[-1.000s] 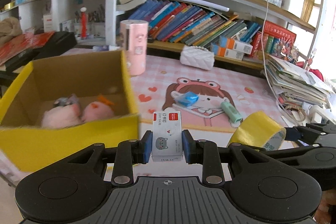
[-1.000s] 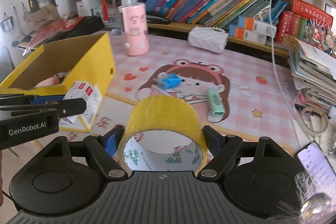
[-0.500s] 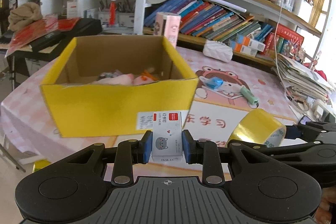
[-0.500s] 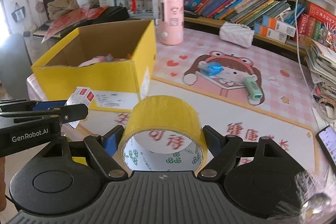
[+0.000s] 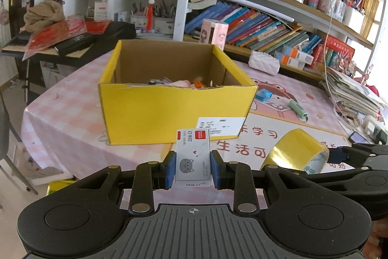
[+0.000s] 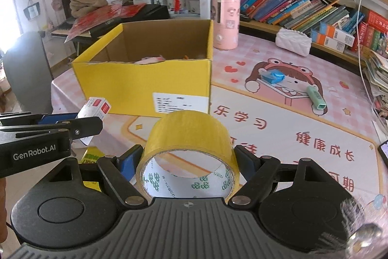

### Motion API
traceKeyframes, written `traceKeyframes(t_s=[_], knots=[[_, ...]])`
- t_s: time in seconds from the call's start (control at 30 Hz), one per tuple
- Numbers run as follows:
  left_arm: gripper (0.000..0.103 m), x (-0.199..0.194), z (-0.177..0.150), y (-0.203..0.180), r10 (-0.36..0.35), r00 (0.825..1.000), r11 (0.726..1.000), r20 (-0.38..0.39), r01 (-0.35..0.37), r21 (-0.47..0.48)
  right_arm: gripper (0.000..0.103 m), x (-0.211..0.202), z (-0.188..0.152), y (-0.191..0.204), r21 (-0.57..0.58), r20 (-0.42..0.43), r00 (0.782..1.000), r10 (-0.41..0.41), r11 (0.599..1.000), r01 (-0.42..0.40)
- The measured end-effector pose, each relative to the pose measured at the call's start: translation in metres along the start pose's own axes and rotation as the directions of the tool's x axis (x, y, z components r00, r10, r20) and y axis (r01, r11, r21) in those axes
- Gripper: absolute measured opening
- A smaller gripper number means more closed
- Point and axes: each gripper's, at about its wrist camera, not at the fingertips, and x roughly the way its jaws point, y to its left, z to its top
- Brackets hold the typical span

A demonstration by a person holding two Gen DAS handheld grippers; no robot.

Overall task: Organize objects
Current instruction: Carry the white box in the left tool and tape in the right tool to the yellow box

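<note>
My left gripper (image 5: 192,170) is shut on a small white staples box (image 5: 192,154) with a red label and a grey cat face. My right gripper (image 6: 188,162) is shut on a yellow tape roll (image 6: 189,135). Both are held above the table's near edge, in front of an open yellow cardboard box (image 5: 174,103) that holds pink soft toys. The tape roll also shows in the left wrist view (image 5: 295,152), and the staples box in the right wrist view (image 6: 95,107). The yellow box stands ahead and left in the right wrist view (image 6: 145,86).
A blue item (image 6: 272,76) and a mint green item (image 6: 316,101) lie on the cartoon mat. A pink cylinder (image 6: 225,22) and a white quilted pouch (image 6: 293,41) stand at the back. Bookshelves line the rear; papers (image 5: 351,94) and a phone (image 5: 357,137) sit right.
Both grippers have pulled back and up from the yellow box with their objects still held. The box now looks farther away and more of the table shows.
</note>
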Motion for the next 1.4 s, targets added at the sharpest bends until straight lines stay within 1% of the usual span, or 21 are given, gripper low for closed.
traceKeyframes(t_s=[0.27,0.67,0.93,1.07,1.17,1.33,1.4], knots=[[0.028,-0.012,-0.006,0.017,0.008,1.0,1.0,0.011,-0.008,-0.004,0.079,-0.003,-0.005,0.023,-0.009,0.006,1.0,0.009,1.0,-0.009],[0.028,-0.024,-0.009,0.034,0.012,1.0,1.0,0.025,-0.012,-0.003,0.079,-0.004,-0.008,0.038,-0.004,0.008,1.0,0.011,1.0,-0.011],[0.028,-0.031,-0.003,0.041,0.021,0.998,1.0,0.06,-0.02,-0.009,0.079,-0.006,-0.004,0.052,-0.021,0.02,1.0,0.012,1.0,-0.012],[0.028,-0.033,0.009,0.041,0.025,0.994,1.0,0.102,-0.025,-0.002,0.079,-0.008,0.01,0.049,-0.019,0.047,0.999,0.013,1.0,-0.012],[0.028,-0.032,0.022,0.041,0.023,0.991,1.0,0.134,-0.023,0.002,0.079,-0.011,0.027,0.046,-0.013,0.087,0.996,0.017,1.0,-0.016],[0.028,-0.024,0.043,0.043,0.039,0.984,0.999,0.174,-0.039,-0.002,0.079,-0.011,0.058,0.043,-0.03,0.167,0.986,0.028,0.999,-0.023],[0.028,-0.018,0.05,0.044,0.048,0.983,0.999,0.179,-0.048,-0.001,0.079,-0.008,0.069,0.041,-0.035,0.184,0.982,0.033,0.999,-0.027]])
